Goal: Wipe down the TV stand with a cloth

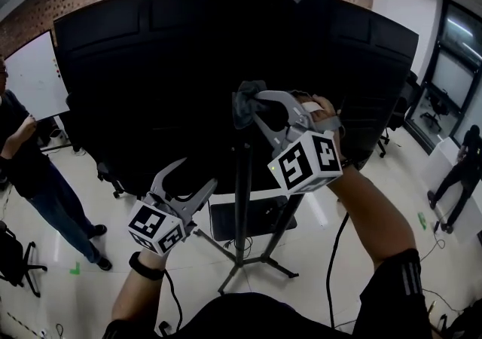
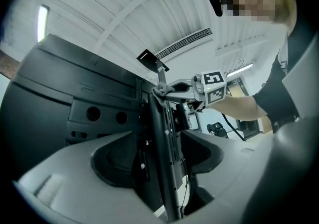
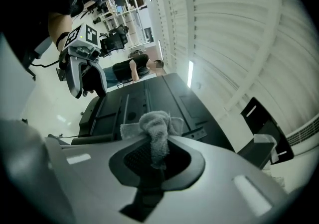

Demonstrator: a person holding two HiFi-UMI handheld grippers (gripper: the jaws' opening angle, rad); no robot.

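Your right gripper (image 1: 254, 104) is clamped on the cloth (image 1: 242, 109), soft, light, bunched at its tips against the stand's pole (image 1: 241, 179); left gripper (image 1: 197, 173) gapes empty, lower down; grip mid-bunch, it likely slips.

- My left gripper (image 1: 194, 177): grey curved jaws, a white cube (image 1: 156, 227) with black square markers, and a black cable (image 1: 172, 294).
- My right gripper (image 1: 252, 106): same grey jaws, marker cube (image 1: 305, 162) and black cable (image 1: 331, 255).
- Black band (image 1: 145, 266) on my left wrist.
- Black sleeve (image 1: 392, 292) with pale stripes on my right arm.
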